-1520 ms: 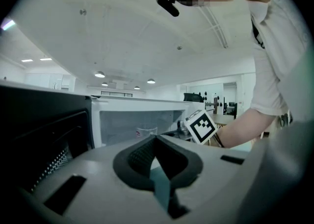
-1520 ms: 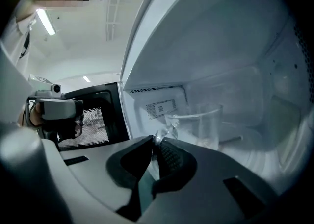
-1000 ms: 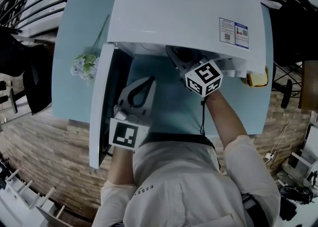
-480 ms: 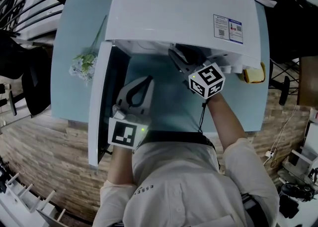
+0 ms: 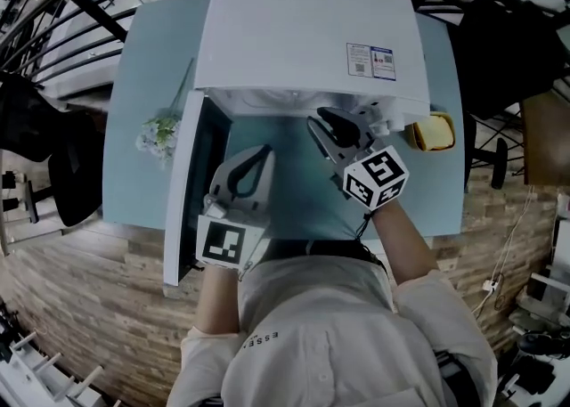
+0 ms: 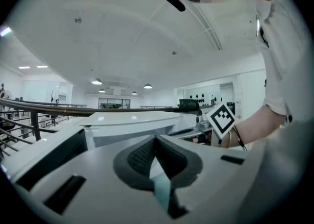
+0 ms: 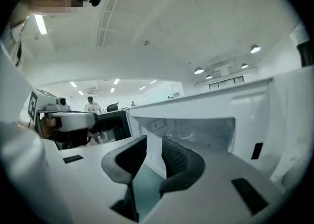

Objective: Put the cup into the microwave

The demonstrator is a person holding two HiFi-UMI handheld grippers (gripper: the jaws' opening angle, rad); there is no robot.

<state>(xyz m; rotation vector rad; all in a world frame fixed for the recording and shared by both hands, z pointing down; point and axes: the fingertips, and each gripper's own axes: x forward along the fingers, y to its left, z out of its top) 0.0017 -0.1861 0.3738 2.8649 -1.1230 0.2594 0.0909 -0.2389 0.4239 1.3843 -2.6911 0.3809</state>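
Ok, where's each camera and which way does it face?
Head view: on the head, looking down on microwave, left tongs, right tongs, arms, torso.
Left gripper view: on left tongs, shut, facing microwave; right forearm shows.
Right gripper view: on right tongs, opening, empty, facing microwave's cavity; left tongs show.
Shared: microwave in all three.

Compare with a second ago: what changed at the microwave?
The right gripper pulled back out of the microwave toward the person, and its jaws are opening with nothing between them. No cup can be made out. Unchanged: the door stays open, and the left gripper stays shut and empty beside it.
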